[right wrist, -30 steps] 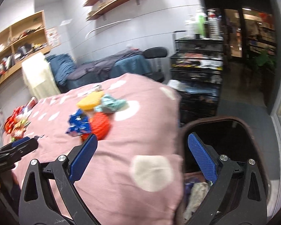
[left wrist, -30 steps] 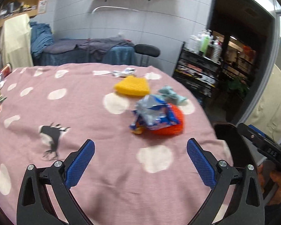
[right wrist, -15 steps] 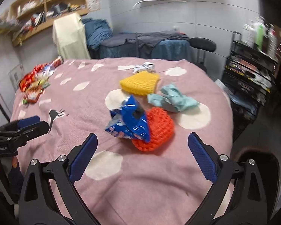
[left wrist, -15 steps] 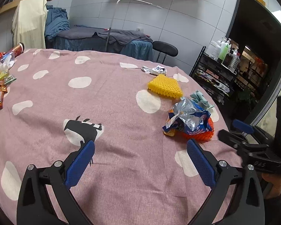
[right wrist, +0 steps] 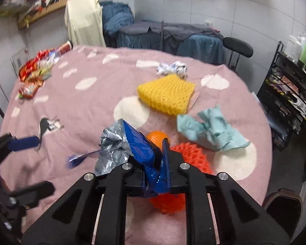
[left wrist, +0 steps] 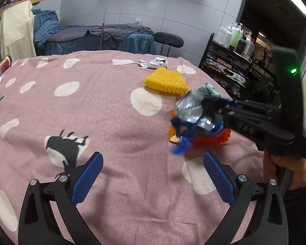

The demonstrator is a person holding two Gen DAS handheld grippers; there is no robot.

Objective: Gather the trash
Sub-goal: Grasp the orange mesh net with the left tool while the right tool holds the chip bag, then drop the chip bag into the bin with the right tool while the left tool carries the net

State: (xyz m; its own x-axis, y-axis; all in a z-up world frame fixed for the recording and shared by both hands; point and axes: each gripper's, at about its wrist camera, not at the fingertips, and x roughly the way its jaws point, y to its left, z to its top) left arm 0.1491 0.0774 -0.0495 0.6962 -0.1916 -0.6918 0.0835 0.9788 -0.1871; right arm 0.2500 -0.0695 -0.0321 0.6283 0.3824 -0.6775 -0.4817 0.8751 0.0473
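Note:
My right gripper (right wrist: 153, 159) is shut on a blue and silver snack wrapper (right wrist: 132, 145), which stands up between its blue pads. In the left wrist view that gripper (left wrist: 210, 106) reaches in from the right, clamped on the same wrapper (left wrist: 191, 112). Under it lie a red foam net (right wrist: 190, 157) and an orange peel (right wrist: 156, 136). A yellow foam net (right wrist: 167, 94), a crumpled teal tissue (right wrist: 212, 128) and a crumpled white wrapper (right wrist: 172, 68) lie beyond. My left gripper (left wrist: 153, 175) is open and empty over the pink cloth, left of the pile.
The round table has a pink spotted cloth (left wrist: 91, 106). Snack packets (right wrist: 33, 73) lie at its far left edge. A dark bin (right wrist: 283, 206) stands below the table's right edge. A black chair (right wrist: 237, 50) and a black shelf rack (right wrist: 291, 94) stand behind.
My right gripper moved in onto the pile and closed on the blue and silver wrapper. My left gripper stayed open and drew slightly closer to the pile.

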